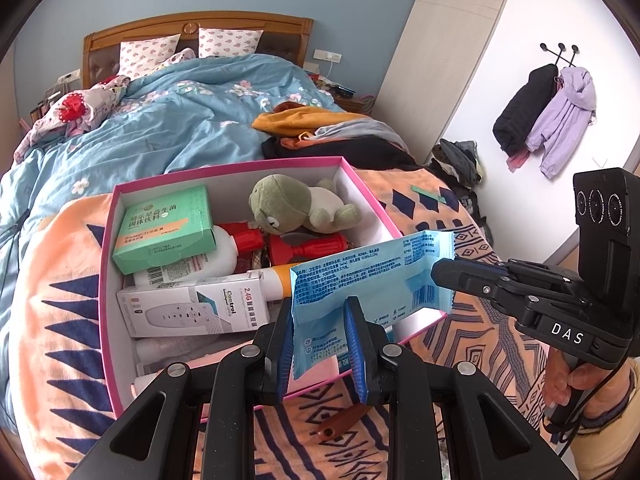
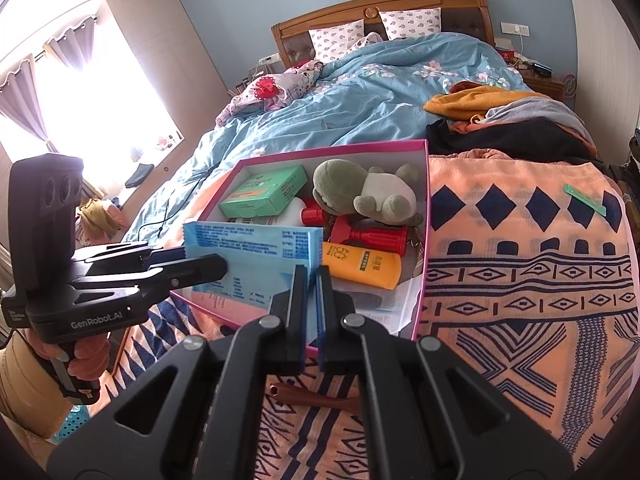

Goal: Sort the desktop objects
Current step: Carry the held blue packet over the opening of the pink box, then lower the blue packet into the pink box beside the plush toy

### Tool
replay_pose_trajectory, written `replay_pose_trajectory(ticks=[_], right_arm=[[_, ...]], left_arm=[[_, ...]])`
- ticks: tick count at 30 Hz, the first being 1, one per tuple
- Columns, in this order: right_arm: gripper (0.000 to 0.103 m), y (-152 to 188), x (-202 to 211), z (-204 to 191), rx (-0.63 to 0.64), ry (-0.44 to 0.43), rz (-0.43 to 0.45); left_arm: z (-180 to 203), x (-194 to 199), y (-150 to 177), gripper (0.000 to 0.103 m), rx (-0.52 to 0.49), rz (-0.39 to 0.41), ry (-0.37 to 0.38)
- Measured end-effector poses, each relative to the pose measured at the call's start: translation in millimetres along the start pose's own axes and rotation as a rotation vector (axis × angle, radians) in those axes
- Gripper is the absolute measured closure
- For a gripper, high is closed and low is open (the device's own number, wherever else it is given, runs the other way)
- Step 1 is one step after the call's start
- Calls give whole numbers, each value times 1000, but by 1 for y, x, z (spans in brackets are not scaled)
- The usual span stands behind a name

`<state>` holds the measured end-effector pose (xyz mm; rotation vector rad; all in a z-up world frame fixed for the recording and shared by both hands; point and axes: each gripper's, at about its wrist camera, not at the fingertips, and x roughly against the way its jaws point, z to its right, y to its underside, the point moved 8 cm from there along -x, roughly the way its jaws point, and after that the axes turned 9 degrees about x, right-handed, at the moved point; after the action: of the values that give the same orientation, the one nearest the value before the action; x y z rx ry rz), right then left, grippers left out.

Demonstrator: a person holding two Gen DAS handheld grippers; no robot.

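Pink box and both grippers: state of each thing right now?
Pink box: open, nearly full.
Blue packet: held above the box by both grippers.
Left gripper: shut on one end.
Right gripper: shut on the other end.
Brown tool: lying on the blanket.

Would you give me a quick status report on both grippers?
Left gripper and right gripper shut on blue packet, held over pink box. Box crowded; plush toy inside.

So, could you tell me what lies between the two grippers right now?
A light blue packet, spanning above the pink box; the left gripper and right gripper each pinch an end, shown in both views.
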<state>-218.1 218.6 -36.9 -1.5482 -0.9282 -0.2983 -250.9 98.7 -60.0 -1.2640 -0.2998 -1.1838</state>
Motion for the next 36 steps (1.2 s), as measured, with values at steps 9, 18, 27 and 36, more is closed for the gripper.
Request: replay_pose_trajectory(ticks=[9,18,27,36], right_arm=[[98,-2,-5,3,-5,1,0],[98,-4,-7,6,-10,6,0],[98,-5,-13,9,-12,9,-5],[98,-5,-19,14,-26,6,-13]], left_arm=[[-2,-3,-4,79,0,3,-2],[-3,-7,-8,79,2,6,-5],[-3,-10,-11,79,-1,7,-12],[-5,-16,-14,79,-8,1,-24]])
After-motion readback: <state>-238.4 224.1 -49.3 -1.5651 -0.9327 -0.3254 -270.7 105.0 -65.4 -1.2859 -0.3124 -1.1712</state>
